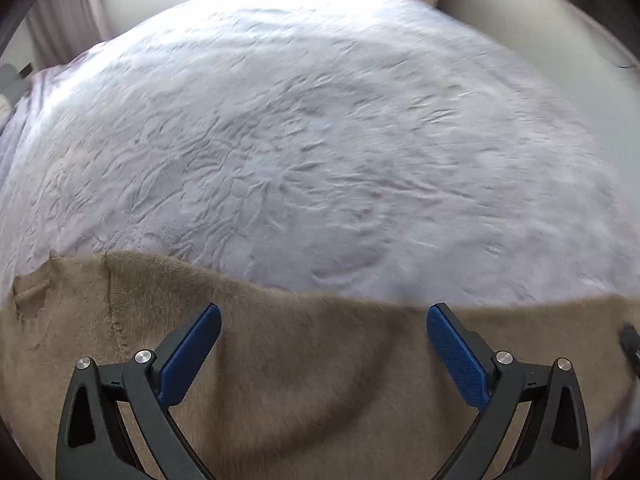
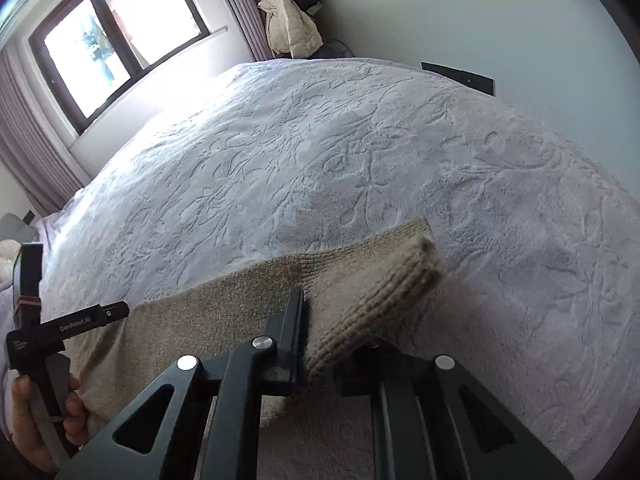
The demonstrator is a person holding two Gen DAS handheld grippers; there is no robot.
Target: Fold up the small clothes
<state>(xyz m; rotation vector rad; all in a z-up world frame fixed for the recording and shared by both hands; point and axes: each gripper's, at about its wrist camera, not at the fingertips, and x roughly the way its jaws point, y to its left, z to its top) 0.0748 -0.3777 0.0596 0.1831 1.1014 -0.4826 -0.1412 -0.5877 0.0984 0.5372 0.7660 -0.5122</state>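
A beige knit garment (image 1: 280, 352) lies spread on the white embossed bedspread (image 1: 300, 140). My left gripper (image 1: 324, 320) is open, its blue pads apart, hovering over the garment near its far edge. In the right wrist view my right gripper (image 2: 320, 320) is shut on a ribbed cuff or hem of the beige garment (image 2: 372, 280), which bunches up between the fingers and is lifted off the bed. The left gripper's black body (image 2: 64, 328) and the hand holding it show at the left edge there.
The bedspread (image 2: 320, 140) fills most of both views. A window (image 2: 108, 44) with purple curtains is at the far left. Clothes hang on the wall (image 2: 292, 24) beyond the bed. A grey wall runs along the right side.
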